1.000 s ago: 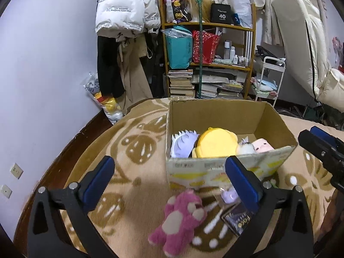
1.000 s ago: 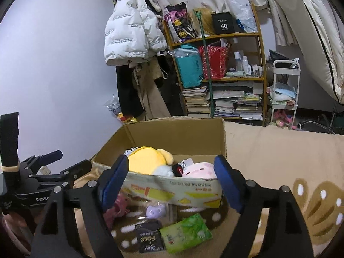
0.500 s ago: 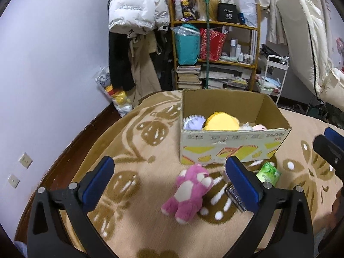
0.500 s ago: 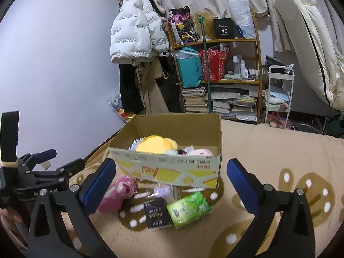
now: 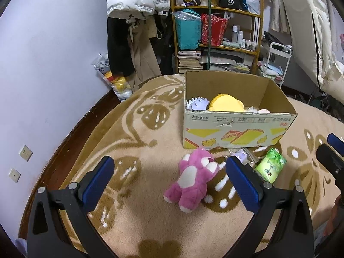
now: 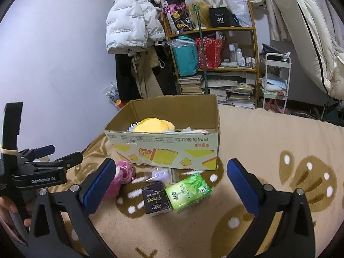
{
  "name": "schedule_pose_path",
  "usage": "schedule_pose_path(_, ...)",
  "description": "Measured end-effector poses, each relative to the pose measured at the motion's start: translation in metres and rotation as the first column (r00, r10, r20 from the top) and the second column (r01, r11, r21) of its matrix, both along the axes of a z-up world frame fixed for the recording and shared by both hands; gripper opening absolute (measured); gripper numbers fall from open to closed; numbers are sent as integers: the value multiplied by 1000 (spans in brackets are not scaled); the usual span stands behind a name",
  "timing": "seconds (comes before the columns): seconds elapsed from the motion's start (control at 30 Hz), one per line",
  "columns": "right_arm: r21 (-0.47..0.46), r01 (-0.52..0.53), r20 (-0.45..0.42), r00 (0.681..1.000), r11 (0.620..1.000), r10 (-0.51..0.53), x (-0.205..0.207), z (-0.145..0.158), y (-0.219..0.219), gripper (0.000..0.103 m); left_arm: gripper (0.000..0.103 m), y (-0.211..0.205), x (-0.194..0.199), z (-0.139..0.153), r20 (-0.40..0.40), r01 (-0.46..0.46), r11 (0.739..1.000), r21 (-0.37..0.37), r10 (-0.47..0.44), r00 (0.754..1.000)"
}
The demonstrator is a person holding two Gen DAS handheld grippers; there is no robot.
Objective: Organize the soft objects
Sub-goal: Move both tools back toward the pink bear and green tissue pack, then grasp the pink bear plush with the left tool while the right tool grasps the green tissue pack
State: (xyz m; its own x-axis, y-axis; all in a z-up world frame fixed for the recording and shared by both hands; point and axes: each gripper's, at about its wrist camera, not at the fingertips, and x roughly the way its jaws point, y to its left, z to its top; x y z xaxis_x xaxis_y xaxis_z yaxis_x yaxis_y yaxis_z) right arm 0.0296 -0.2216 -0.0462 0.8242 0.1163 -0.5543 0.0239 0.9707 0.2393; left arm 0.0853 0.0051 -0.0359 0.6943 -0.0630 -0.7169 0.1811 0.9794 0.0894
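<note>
A pink plush bear [image 5: 192, 179] lies on the patterned blanket in front of a cardboard box [image 5: 236, 129]; from the right wrist it peeks out [image 6: 123, 173] behind a finger. Inside the box [image 6: 167, 148] sit a yellow plush [image 5: 225, 103], a lilac spiky one [image 5: 196, 105] and a pale pink one. A green tissue pack [image 6: 188, 190], a dark tissue pack [image 6: 155, 197] and a small lilac toy [image 6: 160, 175] lie before the box. My left gripper [image 5: 169, 178] stands open above the bear, apart from it. My right gripper [image 6: 172, 182] is open wide, empty, above the packs.
A shelf [image 6: 215, 49] crammed with bags, books and bottles stands behind the bed, with a white puffer jacket [image 6: 129, 19] hanging left of it and a small white cart [image 6: 276, 79] to the right. The blanket [image 6: 279, 142] stretches flat right of the box.
Both grippers have drawn back from the box, so it looks smaller and the bear and packs show fully. The right gripper's jaws have spread wider.
</note>
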Motion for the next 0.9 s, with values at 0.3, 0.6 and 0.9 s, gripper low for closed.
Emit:
schedule_pose_path(0.3, -15, 51, -53, 997, 999, -52, 14, -23, -9, 103, 102, -8, 14, -20, -85, 25, 999, 33, -22, 996)
schedule_pose_path(0.6, -69, 55, -90, 994, 996, -61, 33, -43, -10, 103, 102, -17, 30, -47, -188, 59, 995, 75, -44, 981)
schedule_pose_path(0.9, -132, 41, -121, 991, 990, -57, 46, -60, -3, 103, 102, -18, 48, -73, -275, 61, 995, 79, -37, 961)
